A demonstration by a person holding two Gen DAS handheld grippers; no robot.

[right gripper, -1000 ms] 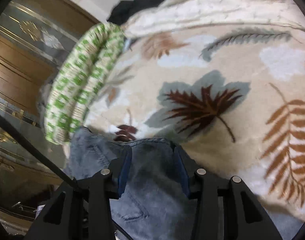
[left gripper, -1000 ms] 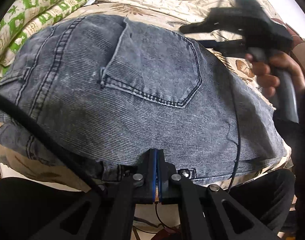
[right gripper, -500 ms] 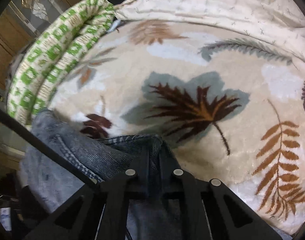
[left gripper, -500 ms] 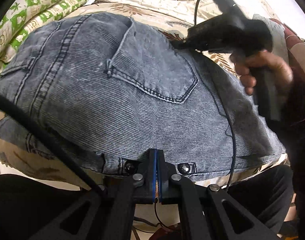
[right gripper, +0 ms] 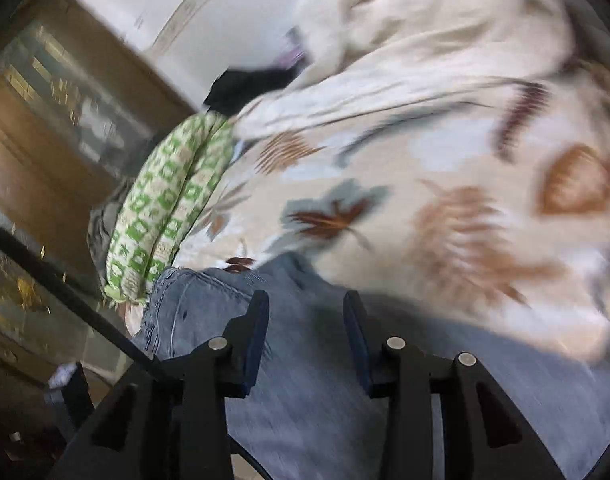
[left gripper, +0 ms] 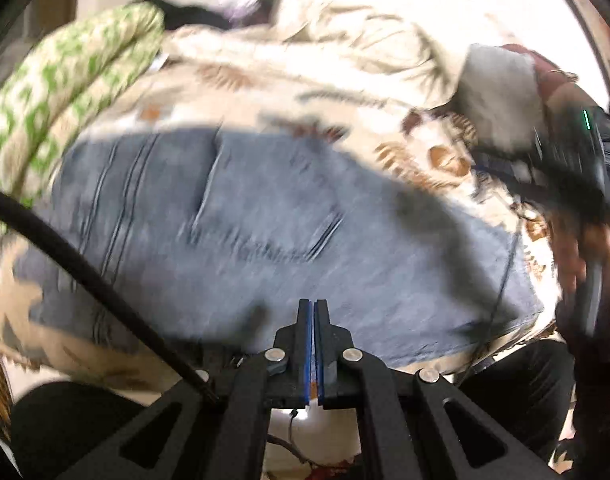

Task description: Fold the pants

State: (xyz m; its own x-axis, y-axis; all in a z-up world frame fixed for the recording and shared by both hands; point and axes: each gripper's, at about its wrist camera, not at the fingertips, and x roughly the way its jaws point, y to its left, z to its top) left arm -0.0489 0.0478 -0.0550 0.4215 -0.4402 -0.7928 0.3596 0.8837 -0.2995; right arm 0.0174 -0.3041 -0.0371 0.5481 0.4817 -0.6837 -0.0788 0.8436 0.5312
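Right tool point(right gripper: 305, 340) has let go of the jeans point(left gripper: 265, 232), jaws just reopening, nothing clamped. Left tool point(left gripper: 314, 344) closed, empty, lifting. Jeans lying folded on leaf-print blanket point(right gripper: 445, 200). Both views motion-blurred.

No text, label, brand, number or sign can be read in either view; motion blur smears both, and the fabrics show only leaf and block patterns.

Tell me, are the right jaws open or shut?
Open: the right gripper has just opened, a clear gap above the jeans.
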